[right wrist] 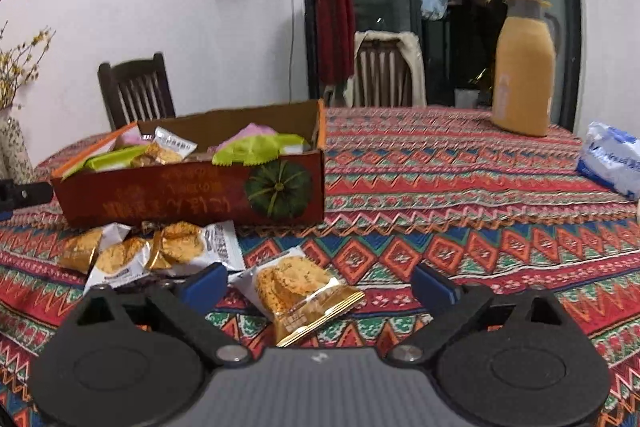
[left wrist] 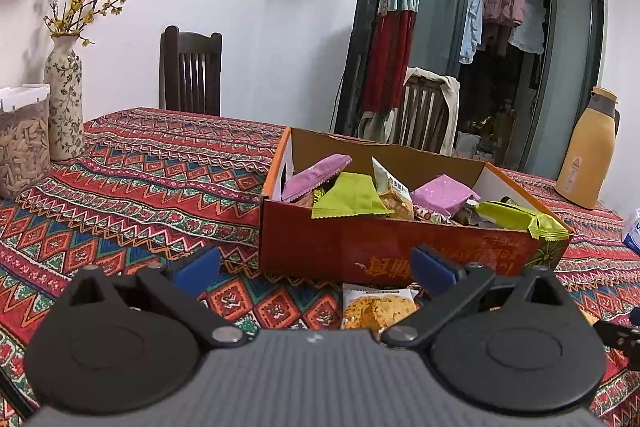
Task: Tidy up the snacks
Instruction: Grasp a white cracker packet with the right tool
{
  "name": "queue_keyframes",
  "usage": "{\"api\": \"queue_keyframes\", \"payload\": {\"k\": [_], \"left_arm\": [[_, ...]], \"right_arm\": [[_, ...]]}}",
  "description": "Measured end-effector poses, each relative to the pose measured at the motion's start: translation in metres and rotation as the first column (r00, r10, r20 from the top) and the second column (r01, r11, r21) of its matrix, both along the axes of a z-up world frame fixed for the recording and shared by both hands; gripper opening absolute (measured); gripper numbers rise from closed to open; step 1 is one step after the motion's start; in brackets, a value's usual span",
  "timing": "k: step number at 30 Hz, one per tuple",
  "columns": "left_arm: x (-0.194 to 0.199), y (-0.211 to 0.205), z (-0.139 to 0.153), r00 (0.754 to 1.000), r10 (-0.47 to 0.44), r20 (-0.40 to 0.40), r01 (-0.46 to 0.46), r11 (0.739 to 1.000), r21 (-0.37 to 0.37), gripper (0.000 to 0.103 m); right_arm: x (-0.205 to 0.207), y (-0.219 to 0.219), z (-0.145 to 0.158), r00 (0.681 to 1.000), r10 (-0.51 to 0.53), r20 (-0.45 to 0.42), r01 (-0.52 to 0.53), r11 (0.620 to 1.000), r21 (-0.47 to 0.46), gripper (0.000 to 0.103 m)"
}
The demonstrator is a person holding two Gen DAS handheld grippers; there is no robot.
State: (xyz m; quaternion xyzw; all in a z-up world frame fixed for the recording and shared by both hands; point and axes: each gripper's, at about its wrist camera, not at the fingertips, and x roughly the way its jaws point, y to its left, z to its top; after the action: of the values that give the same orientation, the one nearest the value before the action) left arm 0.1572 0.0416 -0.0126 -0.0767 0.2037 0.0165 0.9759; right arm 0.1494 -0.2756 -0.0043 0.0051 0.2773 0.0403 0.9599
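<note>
A red cardboard box [left wrist: 360,247] [right wrist: 180,195] stands on the patterned tablecloth, filled with purple, green and gold snack packets. Several gold cracker packets [right wrist: 160,251] lie loose in front of it. One gold packet [right wrist: 304,291] lies on the cloth between the blue pads of my right gripper [right wrist: 316,285], whose jaws stand wide and do not touch it. My left gripper [left wrist: 316,267] hangs open in front of the box, with another gold packet [left wrist: 376,307] lying on the cloth below and between its fingers, untouched.
A flowered vase [left wrist: 64,99] and a jar of seeds [left wrist: 22,143] stand at the left. A yellow thermos jug [right wrist: 524,67] and a blue-white tissue pack [right wrist: 612,159] sit at the right. Two wooden chairs [left wrist: 190,71] stand behind the table.
</note>
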Motion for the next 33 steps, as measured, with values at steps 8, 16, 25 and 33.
{"api": "queue_keyframes", "payload": {"k": [8, 16, 25, 33], "left_arm": [[0.001, 0.001, -0.001, 1.0, -0.005, -0.01, 0.005, 1.0, -0.007, 0.103], [0.004, 0.001, -0.002, 1.0, -0.003, -0.024, 0.002, 1.0, -0.009, 0.103], [0.006, 0.001, -0.003, 0.999, -0.005, -0.034, 0.004, 1.0, -0.013, 0.103], [0.007, 0.001, -0.003, 0.999, -0.001, -0.039, 0.001, 1.0, -0.009, 0.103]], "right_arm": [[0.031, 0.011, -0.009, 0.994, 0.074, -0.085, -0.083, 0.991, -0.101, 0.094], [0.056, 0.016, -0.016, 0.981, 0.136, -0.142, -0.149, 0.985, -0.09, 0.073], [0.042, 0.021, -0.014, 0.984, 0.152, -0.088, -0.157, 0.986, -0.051, 0.045], [0.021, 0.013, 0.008, 0.99, 0.017, 0.137, -0.019, 1.0, 0.013, 0.041]]}}
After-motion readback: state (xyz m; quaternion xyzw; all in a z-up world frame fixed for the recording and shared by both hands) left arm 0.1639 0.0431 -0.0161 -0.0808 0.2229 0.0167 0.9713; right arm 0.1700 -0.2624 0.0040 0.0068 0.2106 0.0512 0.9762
